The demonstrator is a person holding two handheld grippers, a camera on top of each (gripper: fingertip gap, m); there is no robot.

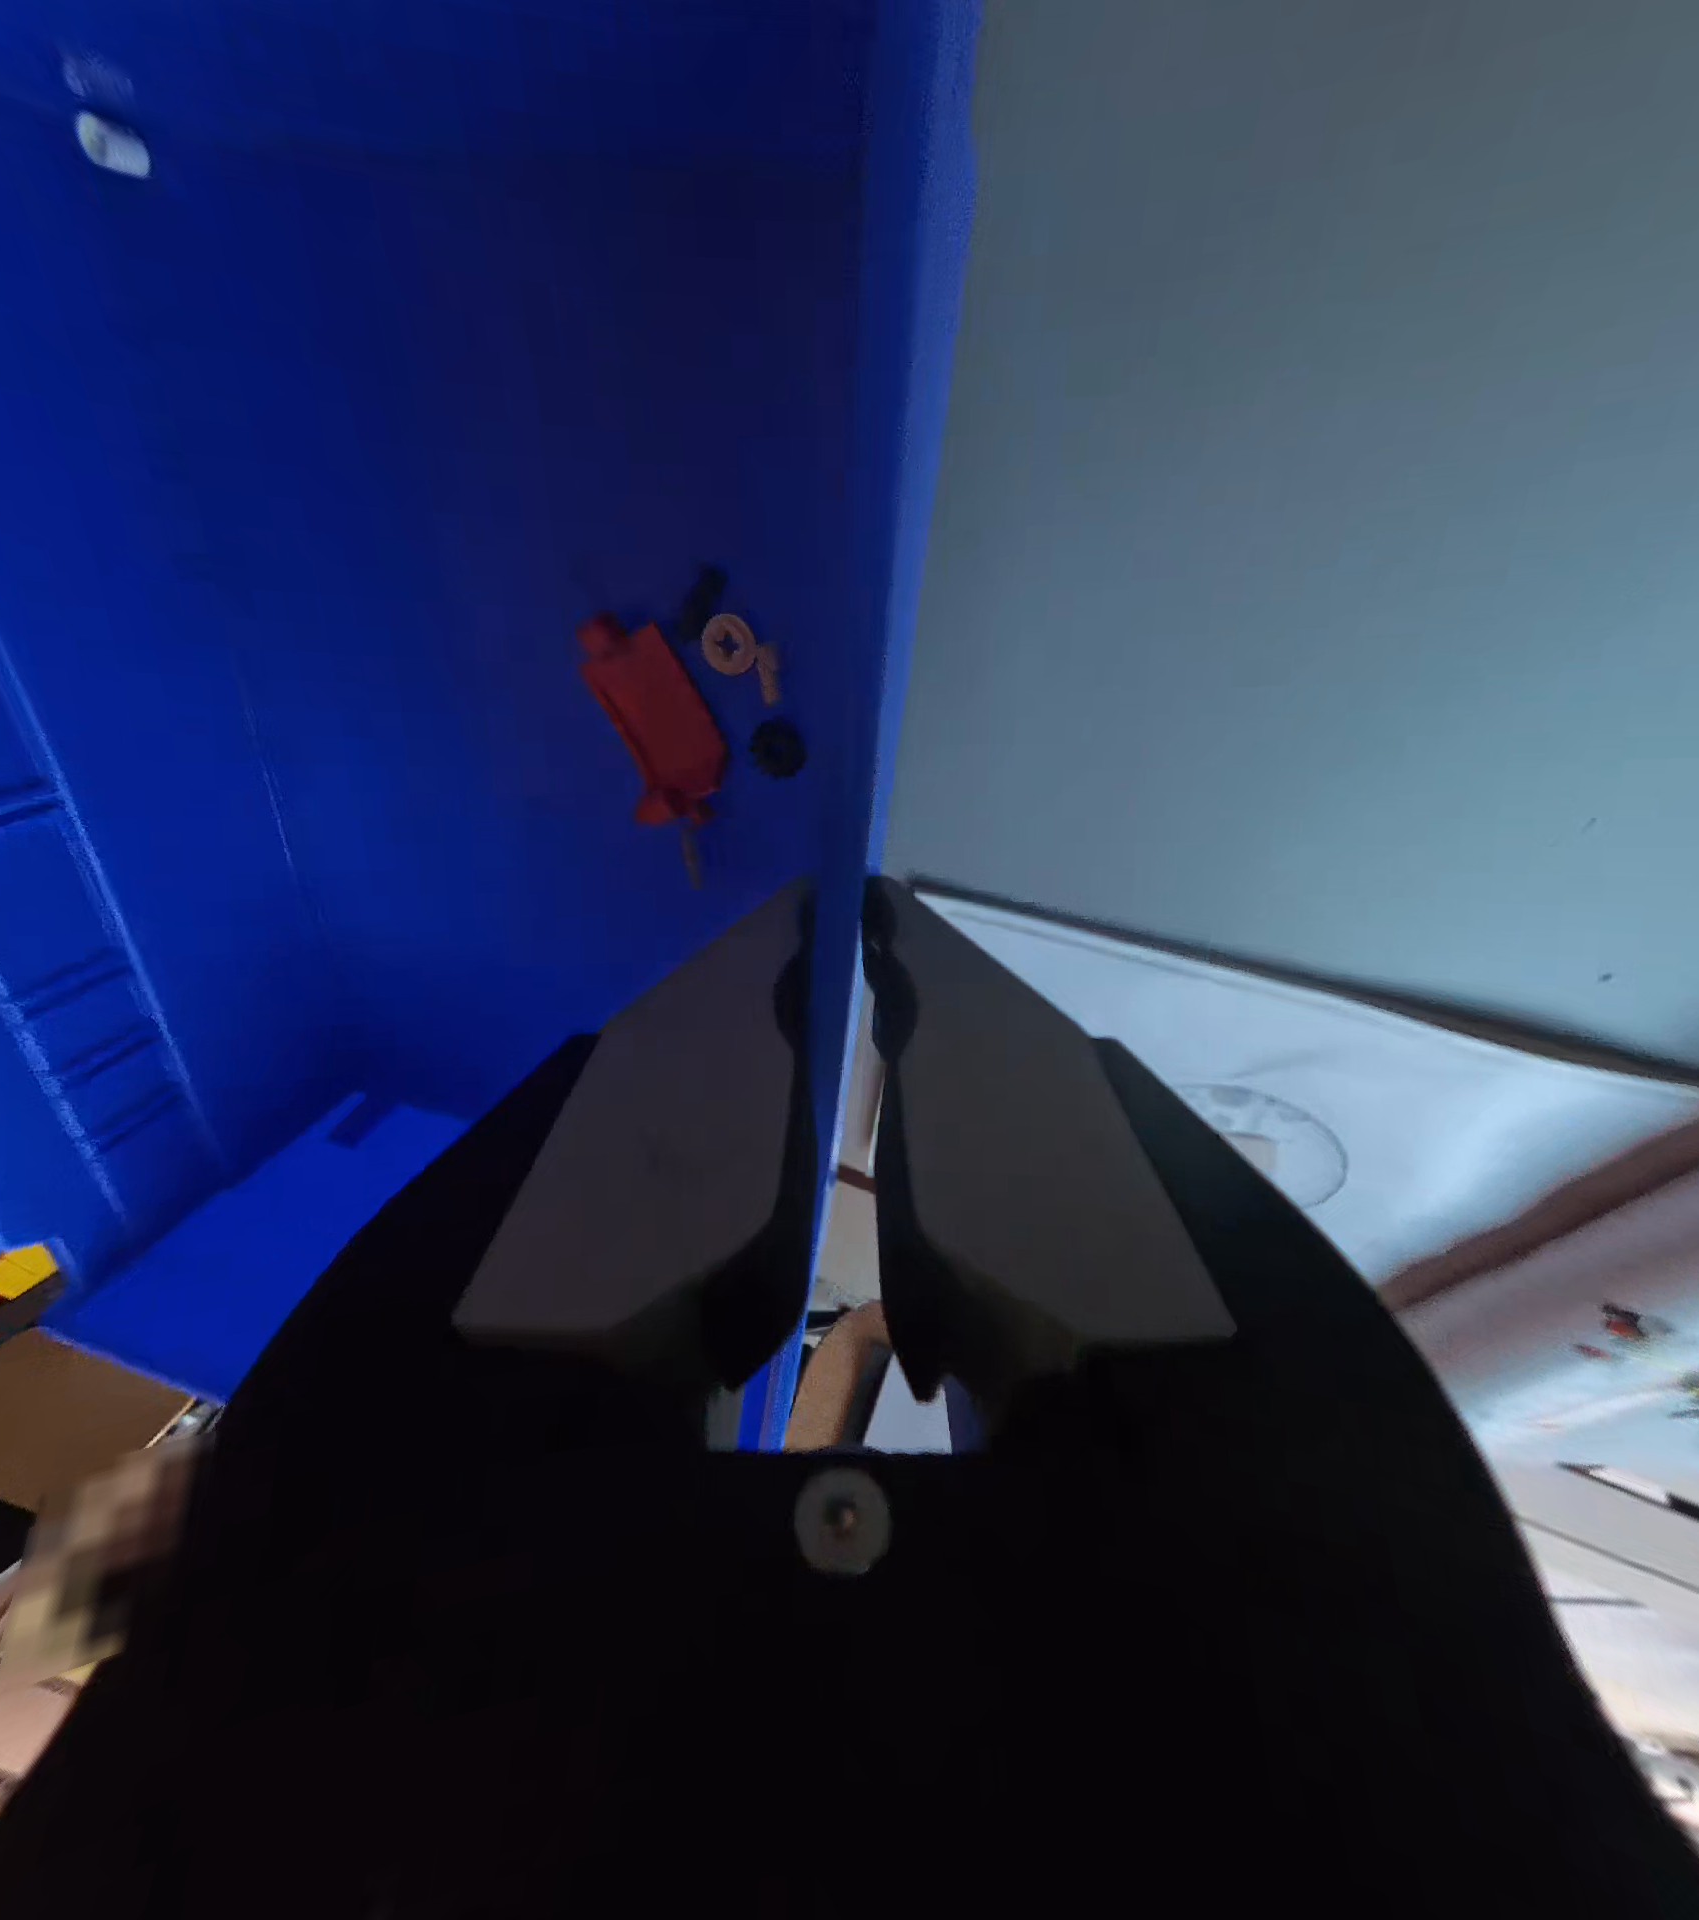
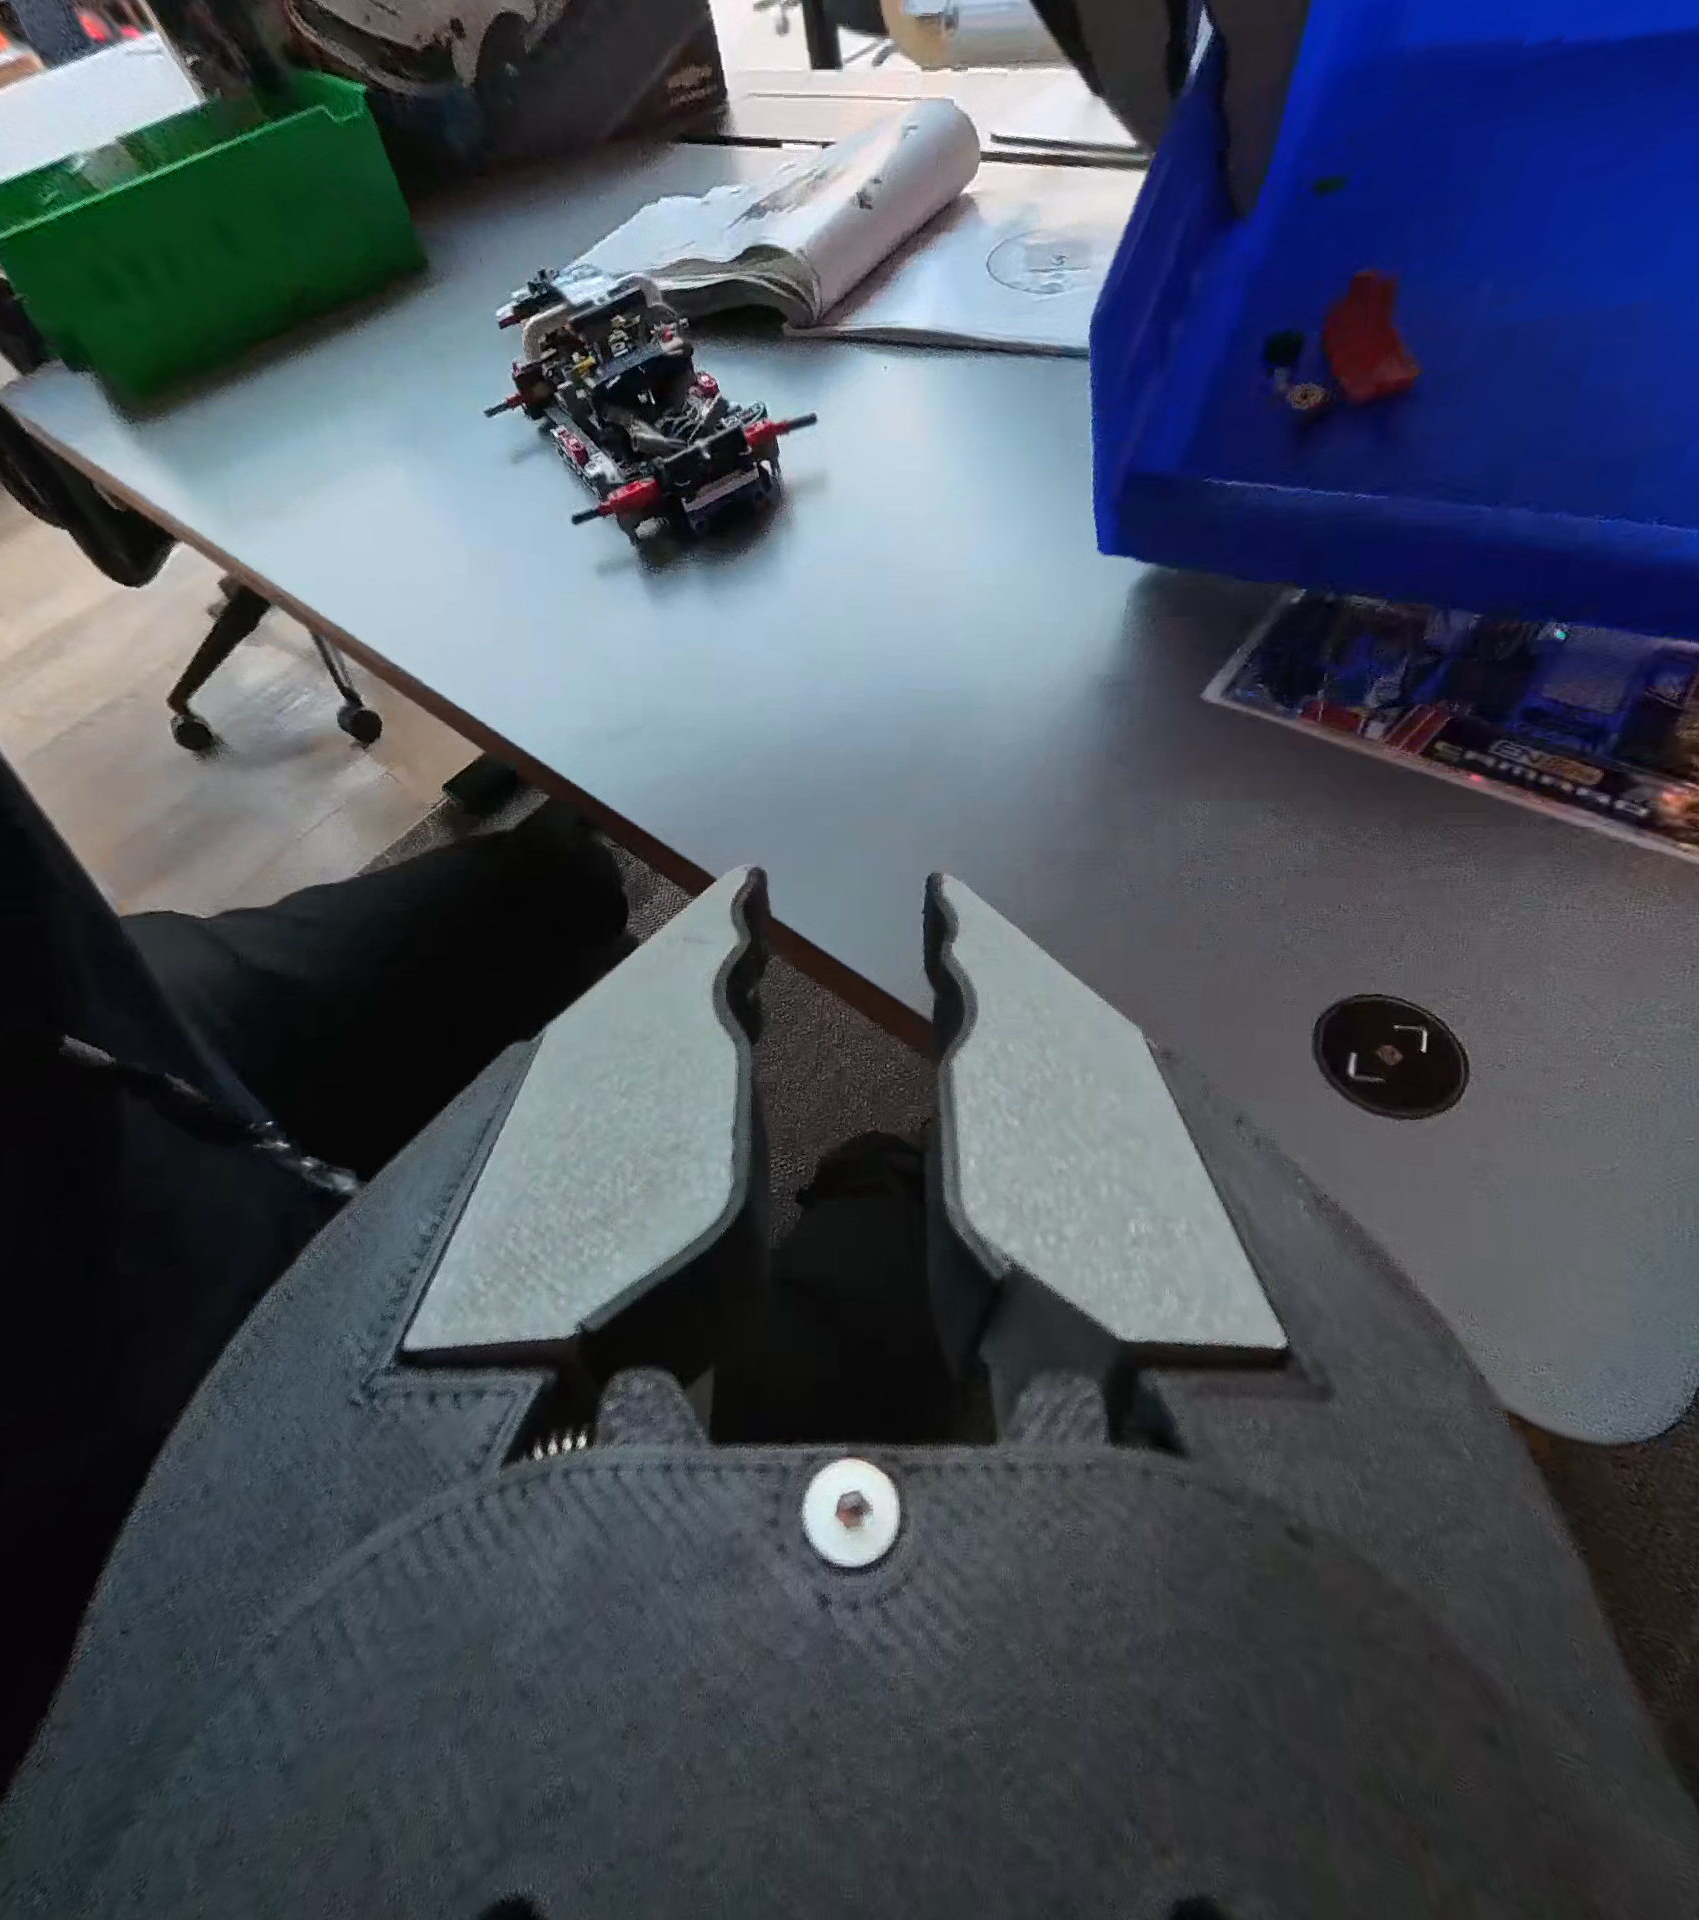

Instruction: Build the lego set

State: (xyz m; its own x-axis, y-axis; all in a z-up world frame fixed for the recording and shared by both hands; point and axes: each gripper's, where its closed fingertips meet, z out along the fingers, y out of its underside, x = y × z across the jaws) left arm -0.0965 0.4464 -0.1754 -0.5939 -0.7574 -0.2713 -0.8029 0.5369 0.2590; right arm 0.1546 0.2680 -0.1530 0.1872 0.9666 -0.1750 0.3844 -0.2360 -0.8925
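A: Going left to right, what does the left gripper point(image 1: 837, 894) have?

B: Its two fingers point(image 1: 699, 1122) are clamped on the side wall of the blue bin point(image 1: 305, 520). The wall runs straight up between them, one finger inside the bin and one outside, and the bin hangs tilted above the table point(image 2: 824, 675).

A: What is in the bin?

B: A red plastic piece point(image 1: 653, 717), a tan round washer-like part point(image 1: 729, 642) and a small black gear point(image 1: 778, 746), all lying close together near the gripped wall.

A: And the right gripper point(image 2: 845, 914)?

B: Its jaws stand apart with nothing between them, over the near edge of the table and well apart from the bin. Farther off stand a green bin point(image 2: 201, 239), a half-built model car chassis point(image 2: 647, 416), an open booklet point(image 2: 824, 239) and, under the blue bin, a printed box lid point(image 2: 1551, 727).

A: How should that hold be handled?

B: I judge that a thin wall pinched at one edge can pivot, so keep the squeeze firm and tilt slowly, or the loose parts will slide.

A: Anything unclear?

B: The bin's right side is cut off, the left view is blurred, and the tiniest parts cannot be identified.
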